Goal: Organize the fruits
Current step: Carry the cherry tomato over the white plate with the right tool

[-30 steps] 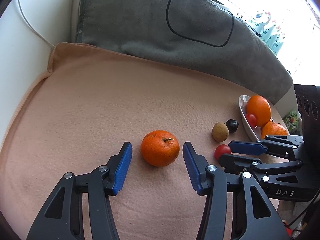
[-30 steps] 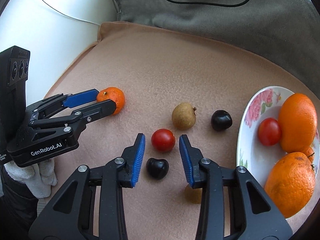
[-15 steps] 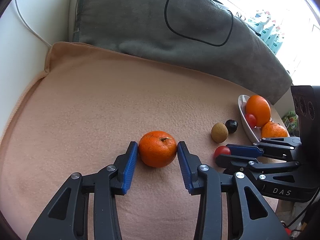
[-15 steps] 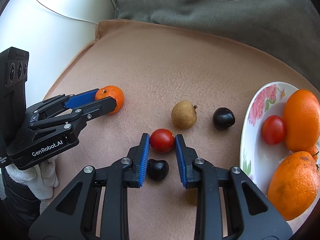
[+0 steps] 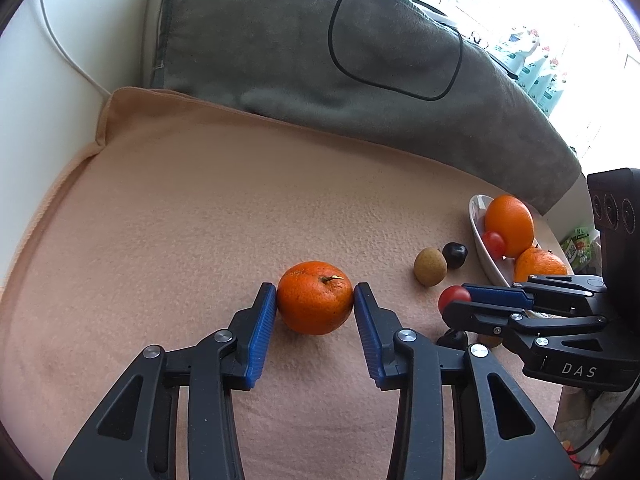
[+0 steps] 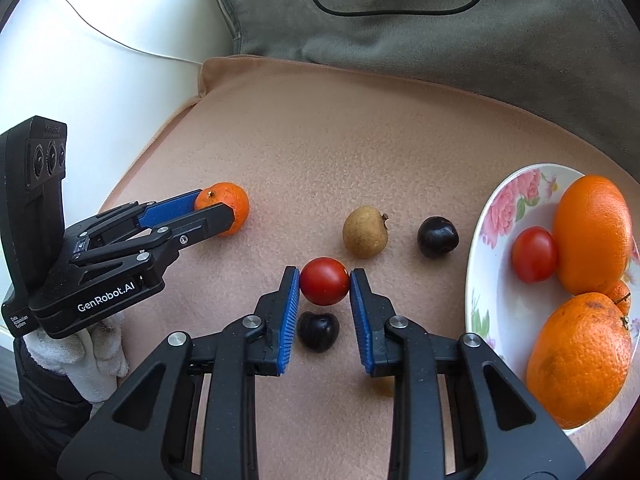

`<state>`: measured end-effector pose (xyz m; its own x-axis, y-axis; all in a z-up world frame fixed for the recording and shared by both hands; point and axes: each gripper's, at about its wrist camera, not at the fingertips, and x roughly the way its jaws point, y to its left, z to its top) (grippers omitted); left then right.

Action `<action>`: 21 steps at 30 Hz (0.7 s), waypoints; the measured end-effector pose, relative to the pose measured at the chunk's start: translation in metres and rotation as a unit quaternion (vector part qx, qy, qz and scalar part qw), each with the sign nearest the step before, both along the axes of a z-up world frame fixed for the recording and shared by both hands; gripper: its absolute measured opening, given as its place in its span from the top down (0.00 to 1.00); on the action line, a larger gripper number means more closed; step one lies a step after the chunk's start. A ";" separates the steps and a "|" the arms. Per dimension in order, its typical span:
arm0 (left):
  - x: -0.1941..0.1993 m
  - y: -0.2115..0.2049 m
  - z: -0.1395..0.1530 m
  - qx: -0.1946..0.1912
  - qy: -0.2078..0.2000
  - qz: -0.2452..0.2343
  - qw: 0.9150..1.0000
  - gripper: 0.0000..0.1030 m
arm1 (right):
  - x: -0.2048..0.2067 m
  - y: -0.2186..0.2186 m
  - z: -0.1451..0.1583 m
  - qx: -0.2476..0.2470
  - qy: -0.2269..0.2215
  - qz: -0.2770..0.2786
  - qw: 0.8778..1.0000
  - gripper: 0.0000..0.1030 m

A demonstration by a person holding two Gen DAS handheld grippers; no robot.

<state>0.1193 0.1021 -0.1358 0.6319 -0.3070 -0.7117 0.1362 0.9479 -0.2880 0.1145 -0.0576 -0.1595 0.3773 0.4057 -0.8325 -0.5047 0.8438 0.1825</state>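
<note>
Progress is, by my judgement, about half. At the left of the right wrist view, my left gripper (image 6: 216,209) is closed on the mandarin (image 6: 226,208), which sits on the peach blanket (image 6: 360,128); the blue pads touch it on both sides. In the lower middle, my right gripper (image 6: 325,286) grasps the red tomato (image 6: 325,286), also not yet lifted, I think. Just below it lies a dark cherry (image 6: 318,331). Above it are the brown fruit (image 6: 365,232) and a second cherry (image 6: 438,237), all loose on the blanket. At the right edge, the flowered plate (image 6: 500,208) already holds two big oranges (image 6: 592,236), one small tomato (image 6: 534,254) and a partly hidden small orange fruit. So five fruits remain outside.
</note>
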 end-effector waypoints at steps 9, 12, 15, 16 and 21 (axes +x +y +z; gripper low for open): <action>-0.007 -0.003 0.012 0.000 -0.013 0.004 1.000 0.63 | -0.016 -0.021 0.025 0.027 -0.022 -0.007 0.999 0.74; -0.011 -0.010 0.018 0.002 -0.020 0.002 1.000 0.63 | -0.024 -0.030 0.035 0.032 -0.033 -0.009 0.999 0.74; -0.013 -0.015 0.023 0.003 -0.026 -0.001 1.000 0.63 | -0.028 -0.039 0.043 0.038 -0.040 -0.012 0.998 0.74; -0.014 -0.017 0.025 0.003 -0.028 -0.002 1.000 0.63 | -0.030 -0.042 0.046 0.041 -0.043 -0.013 0.998 0.74; -0.017 -0.029 0.035 0.006 -0.038 -0.011 0.999 0.63 | -0.037 -0.059 0.059 0.051 -0.057 -0.022 0.997 0.74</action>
